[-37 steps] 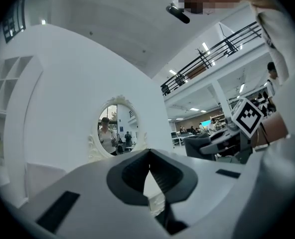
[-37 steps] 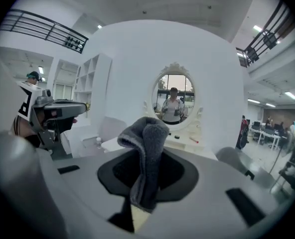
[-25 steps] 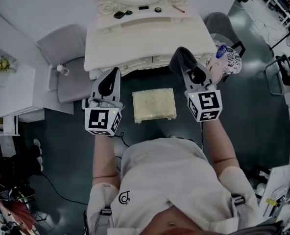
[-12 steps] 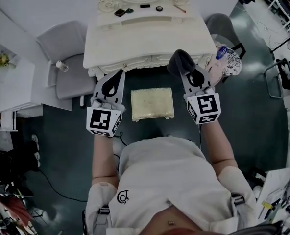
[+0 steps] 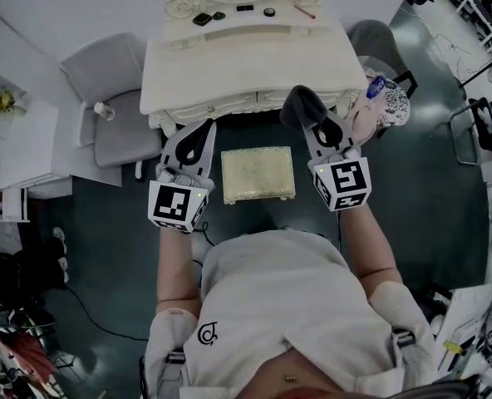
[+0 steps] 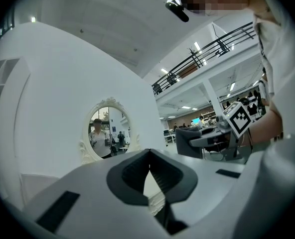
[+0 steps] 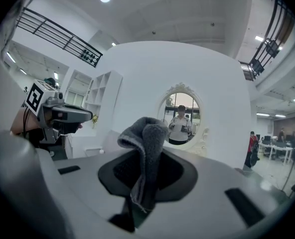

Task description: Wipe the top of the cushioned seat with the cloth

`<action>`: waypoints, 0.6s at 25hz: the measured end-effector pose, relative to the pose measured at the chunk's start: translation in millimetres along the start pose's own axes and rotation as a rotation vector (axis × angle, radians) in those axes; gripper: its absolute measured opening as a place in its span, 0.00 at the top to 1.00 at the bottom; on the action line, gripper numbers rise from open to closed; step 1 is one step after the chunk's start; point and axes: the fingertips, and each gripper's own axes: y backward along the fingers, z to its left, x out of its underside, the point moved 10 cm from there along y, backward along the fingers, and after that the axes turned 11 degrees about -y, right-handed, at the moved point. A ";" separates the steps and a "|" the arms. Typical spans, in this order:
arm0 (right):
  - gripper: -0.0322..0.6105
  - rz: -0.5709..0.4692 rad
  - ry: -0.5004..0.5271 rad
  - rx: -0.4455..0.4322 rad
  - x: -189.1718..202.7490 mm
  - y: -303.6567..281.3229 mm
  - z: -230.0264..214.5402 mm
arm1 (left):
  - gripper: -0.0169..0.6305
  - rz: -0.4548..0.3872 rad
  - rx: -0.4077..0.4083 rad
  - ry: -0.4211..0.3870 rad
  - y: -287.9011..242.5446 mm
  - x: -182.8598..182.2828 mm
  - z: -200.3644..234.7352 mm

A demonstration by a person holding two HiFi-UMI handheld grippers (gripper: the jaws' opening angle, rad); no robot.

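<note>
Cushioned seat (image 5: pixel 258 174): pale yellowish rectangular pad, speckly top, sits on dark floor right by front edge of white vanity table (image 5: pixel 250 56), between both grippers. Right gripper (image 7: pixel 145 158) pinching fuzzy grey cloth (image 7: pixel 146 148), which is off seat's far right corner. Left gripper (image 6: pixel 150 153) jaws pressed together, nothing in them.

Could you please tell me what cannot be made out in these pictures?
Seat: absent from both gripper views, which face the mirror.
Small items on the dresser: head view, too small to identify.
Cloth lower end: right gripper view, hidden between the jaws.
</note>
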 end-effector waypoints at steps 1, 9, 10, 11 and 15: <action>0.85 -0.003 0.001 0.002 0.2 0.0 0.1 | 0.95 0.005 0.001 -0.002 -0.2 0.5 -0.5; 0.85 -0.021 0.010 0.007 3.0 0.2 4.7 | 0.95 0.011 0.003 0.000 1.2 2.1 -2.7; 0.85 -0.018 0.011 0.005 3.4 -0.1 5.3 | 0.95 0.013 0.003 -0.001 1.1 2.1 -2.9; 0.85 -0.015 0.012 0.005 3.9 -0.2 5.8 | 0.95 0.017 0.002 0.000 1.2 2.2 -3.1; 0.85 -0.016 0.010 0.022 5.0 0.9 6.7 | 0.95 0.016 0.002 0.002 1.9 1.2 -4.7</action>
